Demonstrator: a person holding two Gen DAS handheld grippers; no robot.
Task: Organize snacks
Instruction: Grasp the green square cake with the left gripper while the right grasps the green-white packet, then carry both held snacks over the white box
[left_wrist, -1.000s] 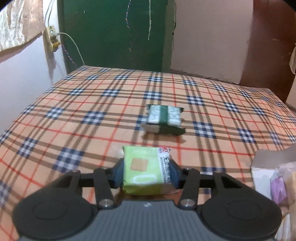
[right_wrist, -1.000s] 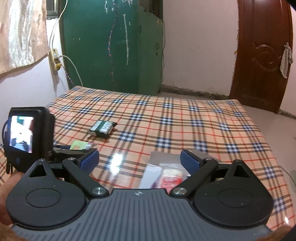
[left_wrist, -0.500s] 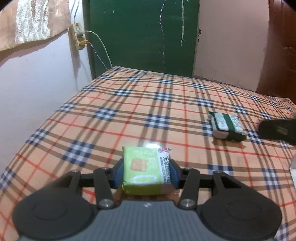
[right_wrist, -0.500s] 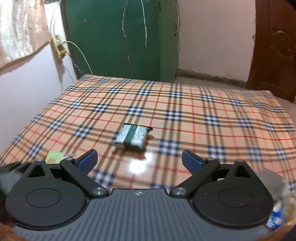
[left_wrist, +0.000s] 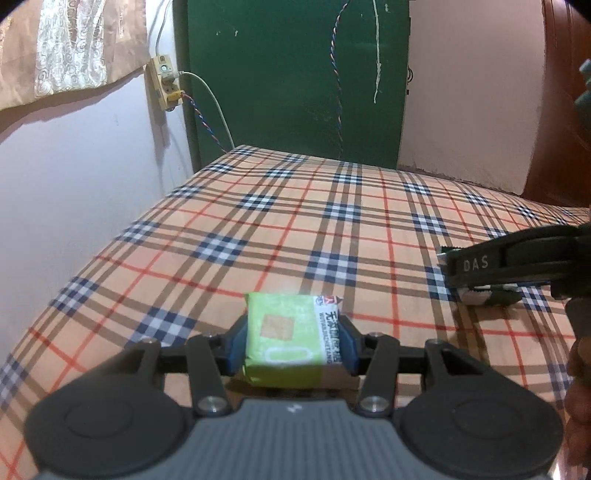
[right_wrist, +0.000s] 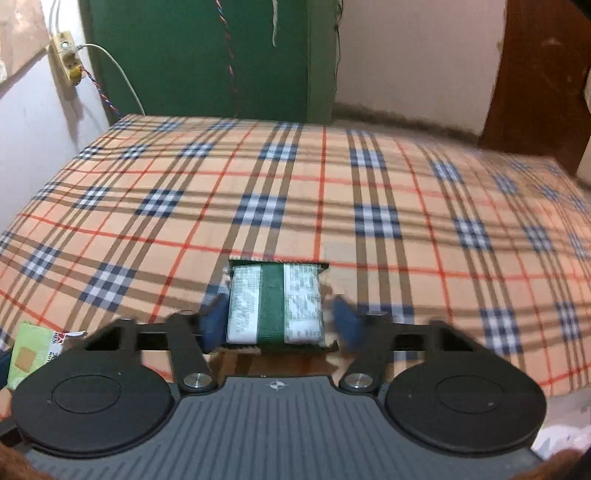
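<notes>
My left gripper is shut on a light green snack packet and holds it just above the plaid tablecloth. The same packet shows at the lower left of the right wrist view. A dark green and white snack packet lies on the cloth between the blurred fingers of my right gripper. The left pad is at the packet's side and a small gap shows at the right pad. In the left wrist view the right gripper covers most of that packet.
A pale wall with a socket and cable borders the table on the left. A green cabinet stands behind the far edge and a brown door at the right. White packaging shows at the bottom right of the right wrist view.
My right gripper moved forward and down to the dark green packet and its fingers narrowed around it. My left gripper swung left with the light green packet still held.
</notes>
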